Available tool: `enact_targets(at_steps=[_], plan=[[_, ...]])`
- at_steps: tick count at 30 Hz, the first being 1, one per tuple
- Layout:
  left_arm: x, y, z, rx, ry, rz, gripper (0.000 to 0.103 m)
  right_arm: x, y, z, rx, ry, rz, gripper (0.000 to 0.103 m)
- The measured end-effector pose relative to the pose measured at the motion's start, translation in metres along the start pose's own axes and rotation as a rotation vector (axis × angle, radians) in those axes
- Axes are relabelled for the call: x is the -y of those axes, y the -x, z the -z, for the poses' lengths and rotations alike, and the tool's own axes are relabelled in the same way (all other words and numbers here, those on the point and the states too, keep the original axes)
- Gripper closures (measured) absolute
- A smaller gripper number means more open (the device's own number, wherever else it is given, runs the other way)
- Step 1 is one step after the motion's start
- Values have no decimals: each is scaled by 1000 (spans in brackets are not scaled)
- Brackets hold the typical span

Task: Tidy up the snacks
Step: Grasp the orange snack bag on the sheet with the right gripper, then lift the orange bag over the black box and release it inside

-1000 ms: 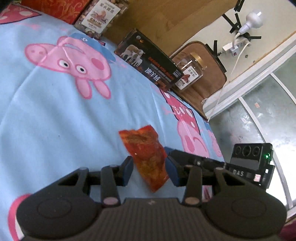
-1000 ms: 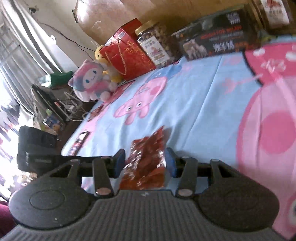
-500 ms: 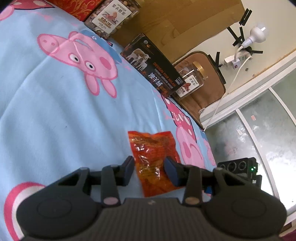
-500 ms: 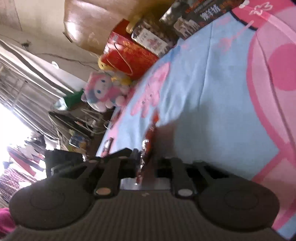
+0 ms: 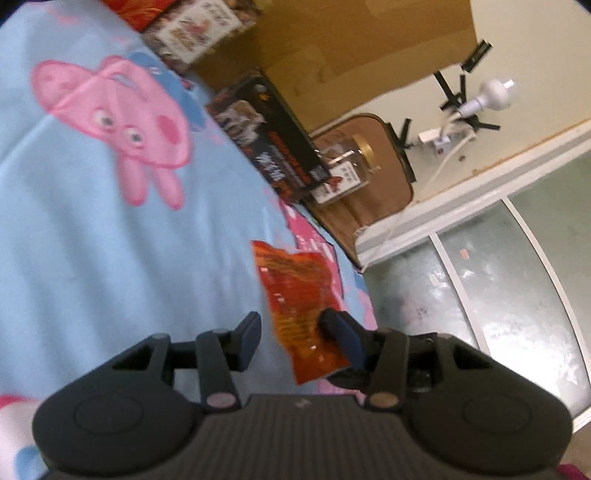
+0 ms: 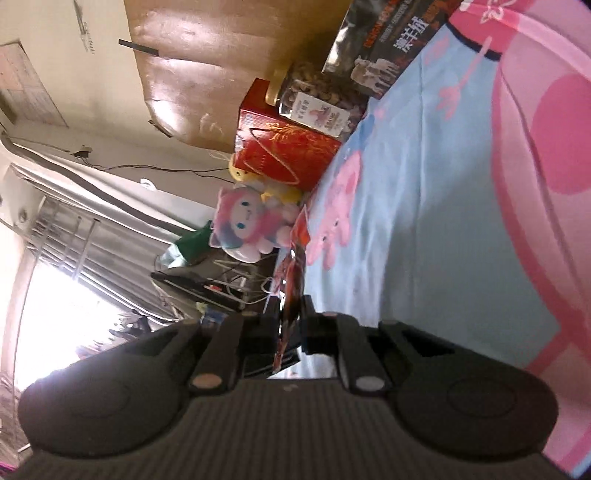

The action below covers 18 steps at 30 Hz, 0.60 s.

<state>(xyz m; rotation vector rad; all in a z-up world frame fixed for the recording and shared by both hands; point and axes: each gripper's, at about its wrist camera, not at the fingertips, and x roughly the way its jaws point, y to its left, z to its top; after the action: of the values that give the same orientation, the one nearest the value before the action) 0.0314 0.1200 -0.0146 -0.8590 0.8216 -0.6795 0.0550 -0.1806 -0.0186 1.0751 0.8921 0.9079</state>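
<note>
My right tool point(image 6: 290, 314) is clamped on a red snack packet point(image 6: 291, 284), holding it edge-on above the blue bed sheet point(image 6: 424, 229). My left tool point(image 5: 290, 334) stands open around the red packet point(image 5: 299, 295) there, only its right pad touching.

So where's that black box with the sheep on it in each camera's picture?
Left wrist view: the black box is upper middle, at the far edge of the blue blanket.
Right wrist view: the black box is at the top, right of centre, partly cut off.
Shared landmark: the nut jar between it and the red gift box.
</note>
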Motion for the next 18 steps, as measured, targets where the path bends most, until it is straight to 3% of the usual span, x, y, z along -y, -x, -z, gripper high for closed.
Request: enact_targets(at_steps=[2, 7, 12, 18], plan=[[5, -8, -2, 0, -16, -16, 64, -5, -1, -2, 3, 24, 8, 90], [16, -23, -18, 3, -39, -18, 78, -14, 7, -16, 53, 98, 76, 87], [30, -36, -42, 8, -83, -12, 79, -30, 10, -33, 103, 218, 132, 85], [48, -65, -90, 13, -147, -23, 78, -36, 8, -75, 165, 274, 174, 85]])
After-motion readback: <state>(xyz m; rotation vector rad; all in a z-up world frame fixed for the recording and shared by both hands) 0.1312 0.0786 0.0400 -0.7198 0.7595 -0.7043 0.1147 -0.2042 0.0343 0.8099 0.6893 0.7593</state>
